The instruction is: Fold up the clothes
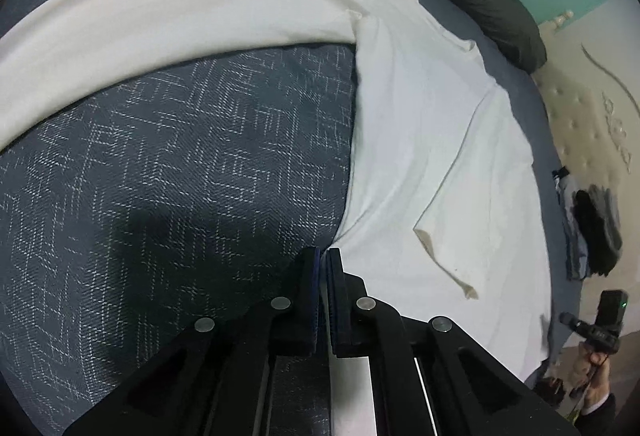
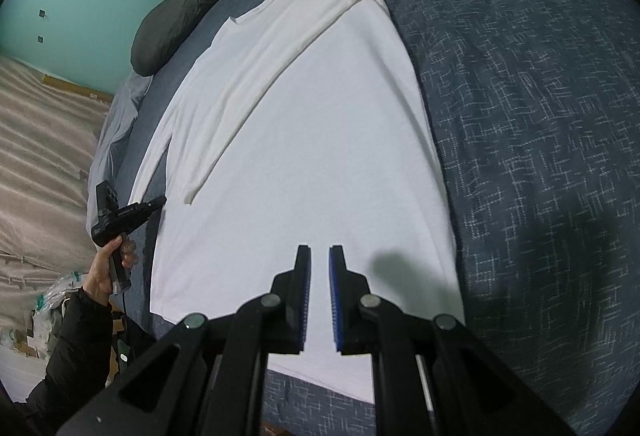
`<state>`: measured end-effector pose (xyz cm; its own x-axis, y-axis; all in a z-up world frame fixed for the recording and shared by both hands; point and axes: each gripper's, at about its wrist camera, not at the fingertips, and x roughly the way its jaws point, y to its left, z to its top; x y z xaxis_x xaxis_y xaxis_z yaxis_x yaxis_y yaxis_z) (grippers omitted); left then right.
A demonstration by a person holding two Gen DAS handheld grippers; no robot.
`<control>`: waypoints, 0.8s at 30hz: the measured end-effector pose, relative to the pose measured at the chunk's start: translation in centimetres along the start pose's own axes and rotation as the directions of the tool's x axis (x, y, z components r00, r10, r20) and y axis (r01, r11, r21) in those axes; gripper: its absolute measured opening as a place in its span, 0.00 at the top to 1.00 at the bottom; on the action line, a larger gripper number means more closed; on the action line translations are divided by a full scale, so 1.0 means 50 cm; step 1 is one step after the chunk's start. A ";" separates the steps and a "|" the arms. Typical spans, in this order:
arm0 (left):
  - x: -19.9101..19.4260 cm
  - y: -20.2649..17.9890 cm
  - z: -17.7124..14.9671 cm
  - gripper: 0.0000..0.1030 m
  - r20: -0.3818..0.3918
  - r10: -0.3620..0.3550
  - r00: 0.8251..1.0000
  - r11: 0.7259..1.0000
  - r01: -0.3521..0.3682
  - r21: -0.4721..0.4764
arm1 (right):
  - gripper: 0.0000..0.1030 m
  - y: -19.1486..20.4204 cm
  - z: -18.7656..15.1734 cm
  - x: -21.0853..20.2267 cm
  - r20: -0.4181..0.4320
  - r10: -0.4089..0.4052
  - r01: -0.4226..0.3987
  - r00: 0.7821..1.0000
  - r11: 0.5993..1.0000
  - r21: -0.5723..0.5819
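Note:
A white long-sleeved shirt (image 1: 420, 155) lies flat on a dark blue patterned bedspread (image 1: 180, 175). One sleeve (image 1: 160, 23) stretches out across the bed to the left. The other sleeve (image 2: 280, 55) is folded diagonally over the shirt's body (image 2: 300, 175), with its cuff (image 1: 452, 268) lying on the body. My left gripper (image 1: 324, 256) is shut on the shirt's side edge, where white cloth meets bedspread. My right gripper (image 2: 320, 252) hangs over the shirt's lower part. Its pads stand a narrow gap apart with nothing between them.
A dark bolster (image 2: 192, 7) lies along the bed's far side under a teal wall. A hand in a dark sleeve holds a black device (image 2: 116, 220) beside the shirt's far edge. Dark clothes (image 1: 592, 228) are piled by a cream headboard (image 1: 592, 107). Bedspread (image 2: 540, 155) extends right.

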<state>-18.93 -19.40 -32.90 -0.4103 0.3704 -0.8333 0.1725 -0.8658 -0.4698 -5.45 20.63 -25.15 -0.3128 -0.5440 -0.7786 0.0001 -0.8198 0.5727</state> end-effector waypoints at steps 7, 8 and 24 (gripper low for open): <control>0.002 0.002 0.000 0.95 -0.010 0.023 1.000 1.000 -0.024 -0.013 | 0.92 0.006 -0.003 0.001 -0.001 0.003 -0.003 1.000 1.000 -0.004; -0.009 0.012 -0.001 0.95 -0.007 0.025 1.000 0.999 -0.025 -0.022 | 0.92 0.007 -0.003 0.001 0.001 0.004 -0.004 1.000 1.000 -0.003; -0.252 0.309 -0.003 0.76 0.265 0.227 0.937 0.929 -0.127 -0.347 | 0.92 0.052 0.012 0.043 -0.016 0.020 -0.020 1.000 1.000 -0.022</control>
<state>-10.95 -37.37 -29.72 -0.5826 0.0611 -0.8105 0.5230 -0.7351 -0.4314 -6.67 17.43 -25.17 -0.2978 -0.5629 -0.7710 0.0272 -0.8123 0.5826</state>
